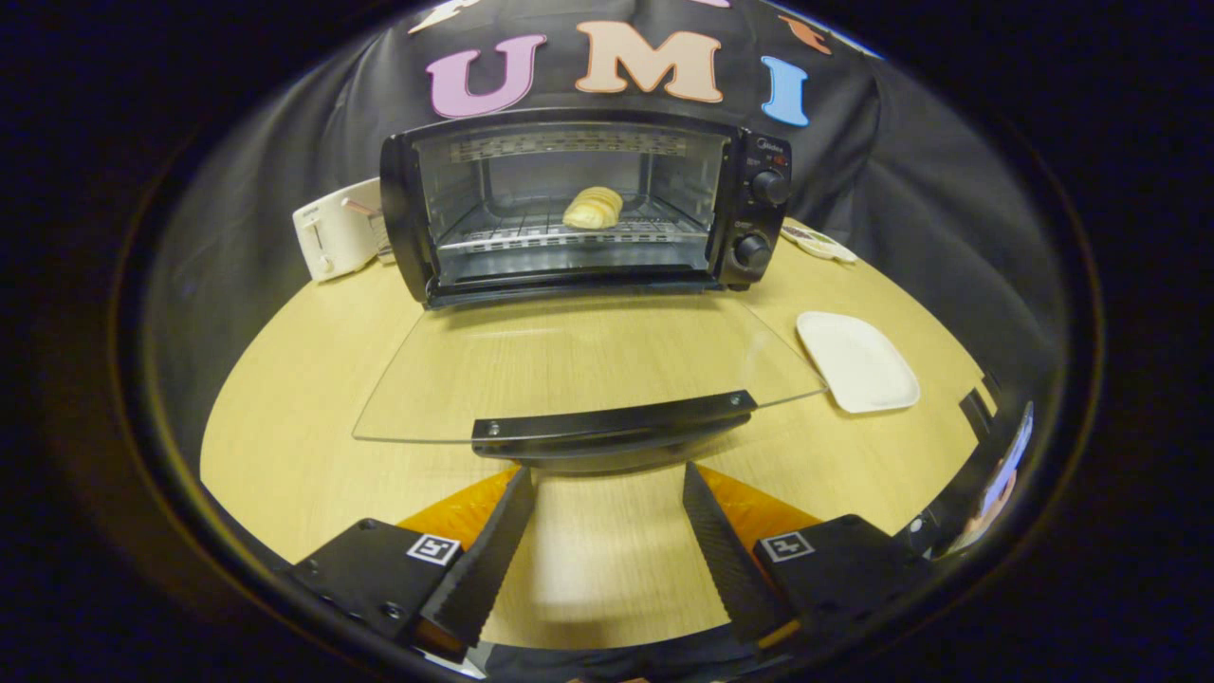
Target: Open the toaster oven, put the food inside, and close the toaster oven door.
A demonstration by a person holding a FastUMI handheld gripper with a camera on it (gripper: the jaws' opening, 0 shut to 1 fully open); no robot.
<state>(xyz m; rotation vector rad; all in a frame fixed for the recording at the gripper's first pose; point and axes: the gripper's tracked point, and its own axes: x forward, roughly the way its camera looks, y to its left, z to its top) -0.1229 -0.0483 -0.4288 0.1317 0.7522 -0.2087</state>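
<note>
A black toaster oven stands at the back of the round wooden table. Its glass door lies folded down flat toward me, with the black handle at its near edge. Inside, a pale yellow piece of food rests on the wire rack. My gripper is open, its fingers spread just below and in front of the door handle, touching nothing. Nothing sits between the fingers.
A white toaster stands left of the oven. A white square plate lies on the table to the right of the door. Another small flat dish lies behind it beside the oven's two knobs.
</note>
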